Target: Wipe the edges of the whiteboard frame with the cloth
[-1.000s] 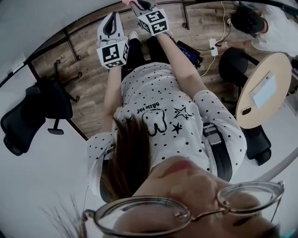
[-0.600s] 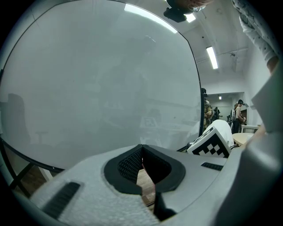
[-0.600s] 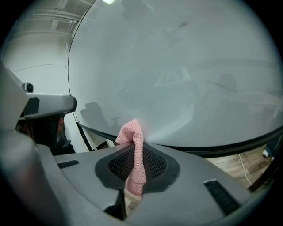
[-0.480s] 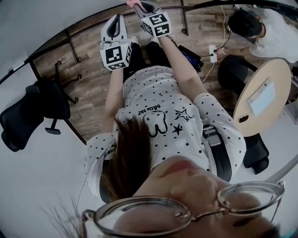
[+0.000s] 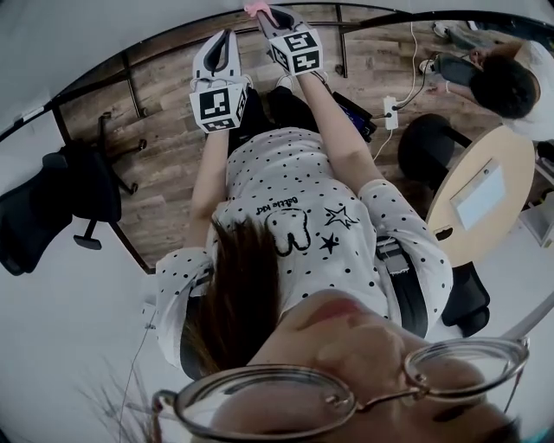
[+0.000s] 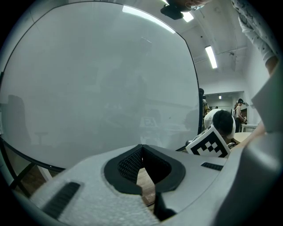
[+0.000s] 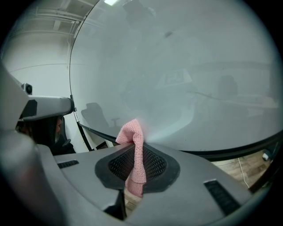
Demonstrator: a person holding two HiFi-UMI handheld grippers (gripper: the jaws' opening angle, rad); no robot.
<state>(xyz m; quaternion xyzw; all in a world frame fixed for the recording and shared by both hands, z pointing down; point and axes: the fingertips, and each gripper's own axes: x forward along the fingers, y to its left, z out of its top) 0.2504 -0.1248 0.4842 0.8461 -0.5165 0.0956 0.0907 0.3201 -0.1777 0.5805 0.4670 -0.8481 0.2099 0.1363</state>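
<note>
Pink cloth (image 7: 135, 154) pinched in my right gripper (image 5: 270, 16), now pushed higher toward 12 o'clock, up at the whiteboard (image 7: 185, 79) near its dark frame (image 7: 230, 152); left gripper (image 6: 141, 154) has risen too, jaws together, empty. Wooden floor (image 5: 173, 164) below, office chair (image 5: 52, 208) at 9 o'clock
</note>
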